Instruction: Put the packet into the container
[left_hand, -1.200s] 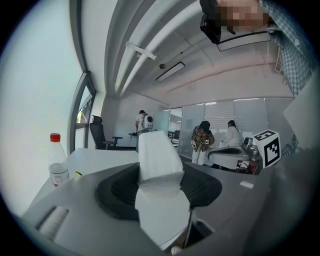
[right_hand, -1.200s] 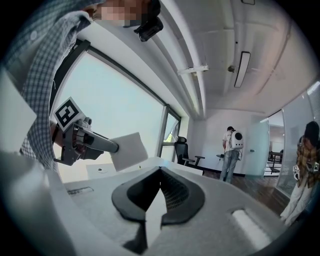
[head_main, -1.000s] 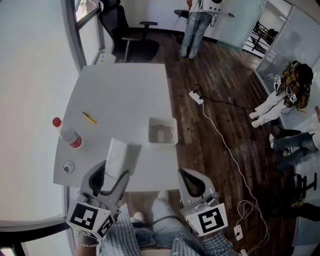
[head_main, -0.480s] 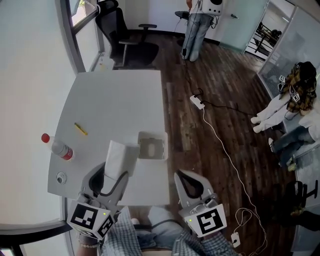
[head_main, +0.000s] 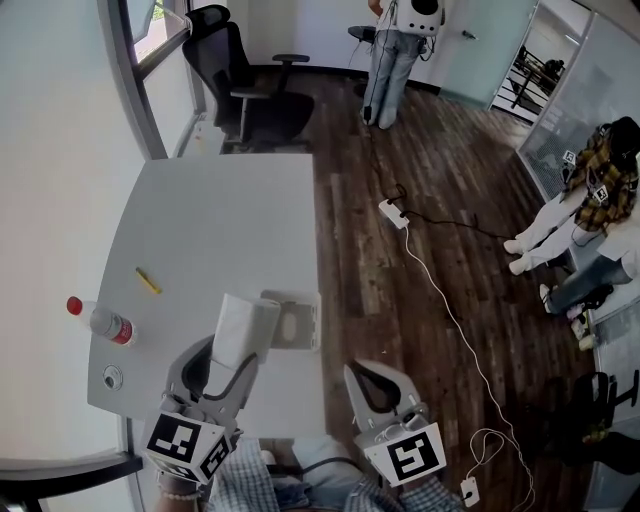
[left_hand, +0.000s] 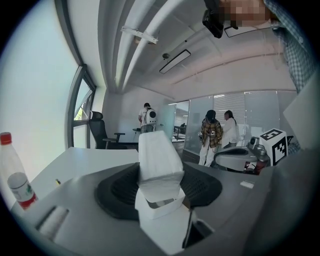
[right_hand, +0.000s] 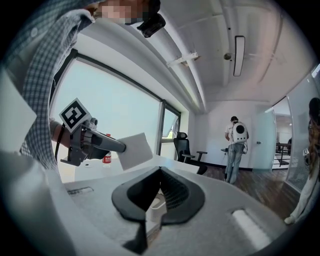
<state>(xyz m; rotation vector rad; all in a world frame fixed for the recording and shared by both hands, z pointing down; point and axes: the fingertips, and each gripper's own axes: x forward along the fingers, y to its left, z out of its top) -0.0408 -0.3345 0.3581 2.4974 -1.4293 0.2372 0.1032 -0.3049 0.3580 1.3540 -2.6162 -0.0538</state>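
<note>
A white packet (head_main: 238, 326) sticks up out of my left gripper (head_main: 230, 357), which is shut on its lower end. In the left gripper view the packet (left_hand: 158, 161) stands upright between the pads. The container (head_main: 297, 323), a small white open tray, sits near the table's front right corner; the packet's upper corner overlaps its left rim in the head view. My right gripper (head_main: 353, 371) hangs off the table's front edge, right of the container, shut with nothing in it. Through its jaws I see part of the container (right_hand: 155, 207).
On the white table (head_main: 220, 210) lie a red-capped bottle (head_main: 100, 321), a yellow pen (head_main: 147, 281) and a small round cap (head_main: 112, 376), all at the left. A black office chair (head_main: 245, 95) stands beyond it. A power strip (head_main: 392, 213) and cable cross the floor; people stand behind and right.
Both grippers have come forward over the table's front edge. The packet, formerly well short of the container, now reaches its left rim. The grip on the packet is unchanged.
</note>
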